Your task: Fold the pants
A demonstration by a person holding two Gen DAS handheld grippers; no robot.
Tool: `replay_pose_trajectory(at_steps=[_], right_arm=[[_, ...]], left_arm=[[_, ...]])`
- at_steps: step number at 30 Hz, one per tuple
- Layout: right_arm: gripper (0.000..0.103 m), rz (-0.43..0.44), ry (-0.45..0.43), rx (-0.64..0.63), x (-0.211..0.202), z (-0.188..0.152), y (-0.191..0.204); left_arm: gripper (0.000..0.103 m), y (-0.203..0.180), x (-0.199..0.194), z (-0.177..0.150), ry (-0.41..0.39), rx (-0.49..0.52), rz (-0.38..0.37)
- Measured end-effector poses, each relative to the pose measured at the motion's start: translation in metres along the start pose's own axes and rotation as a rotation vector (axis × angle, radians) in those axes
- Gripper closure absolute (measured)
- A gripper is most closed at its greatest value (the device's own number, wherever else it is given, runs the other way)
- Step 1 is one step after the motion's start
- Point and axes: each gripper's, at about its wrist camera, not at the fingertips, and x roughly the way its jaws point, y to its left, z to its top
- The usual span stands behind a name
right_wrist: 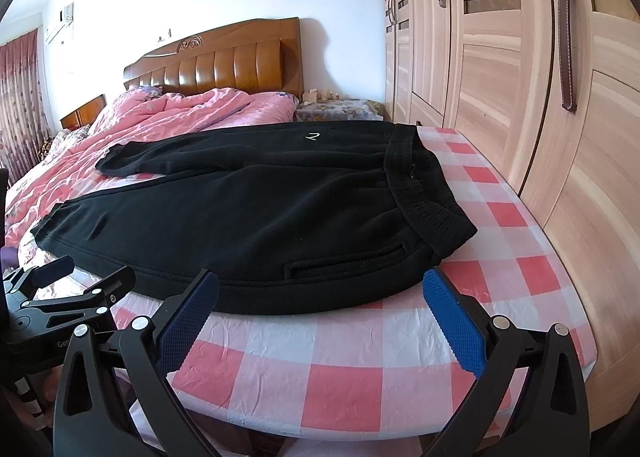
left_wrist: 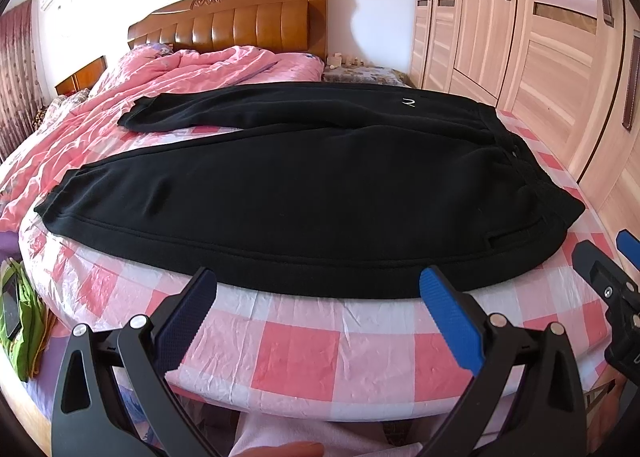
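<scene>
We are hovering both tools just short of the near edge of the bed, and the black sweatpants (left_wrist: 280, 177) are lying spread flat on the pink-and-white checked sheet (left_wrist: 320, 361), waistband (right_wrist: 416, 193) toward the wardrobe (right_wrist: 520, 97) on our right and the two cuffed legs running off to the left toward the pink quilt (left_wrist: 180, 73). The left gripper (left_wrist: 320, 313) is standing with its blue pads wide apart and holding nothing, pointed at the middle of the near leg's outer seam; the right gripper (right_wrist: 320, 313) is likewise spread and empty, aimed at the seam just below the hip pocket (right_wrist: 344, 263). The step in hand, as we are judging it, is taking hold of this near leg so as to carry it over onto the far leg (left_wrist: 248, 109). To do it well we are wanting each lower finger to slide under the hem while the upper one comes down on top, pinching only the pants and not the sheet beneath (the sheet looks crinkly and thin, so it may well ride up with the cloth). We are also thinking the left tool should grip nearer the cuff (left_wrist: 60, 193), so that the long leg is lifting evenly instead of sagging between two close grips, and both should be travelling together, low and level, so the thick fleece lands seam on seam.
</scene>
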Motion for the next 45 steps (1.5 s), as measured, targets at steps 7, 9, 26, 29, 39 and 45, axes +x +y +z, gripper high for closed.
replay_pose_trajectory(at_steps=[7, 9, 26, 29, 39, 45], right_arm=[[0.004, 0.005, 0.009, 0.009, 0.0019, -0.001, -0.0024], [0.004, 0.006, 0.009, 0.01, 0.0017, -0.0015, -0.0019], [0.004, 0.011, 0.017, 0.018, 0.002, 0.0008, -0.0041], [0.004, 0.011, 0.018, 0.019, 0.0021, 0.0008, -0.0038], [0.004, 0.014, 0.026, 0.033, 0.0022, 0.0014, -0.0055], [0.004, 0.015, 0.025, 0.033, 0.0023, 0.0018, -0.0056]], left_arm=[[0.001, -0.0005, 0.0001, -0.0003, 0.003, 0.002, -0.001], [0.001, -0.0003, 0.0006, -0.0005, 0.004, 0.003, -0.001], [0.001, -0.0007, 0.0015, -0.0016, 0.006, 0.006, -0.003], [0.001, -0.0007, 0.0016, -0.0017, 0.007, 0.006, -0.003], [0.001, -0.0014, 0.0014, -0.0019, 0.006, 0.006, -0.004], [0.001, -0.0016, 0.0016, -0.0021, 0.007, 0.007, -0.004]])
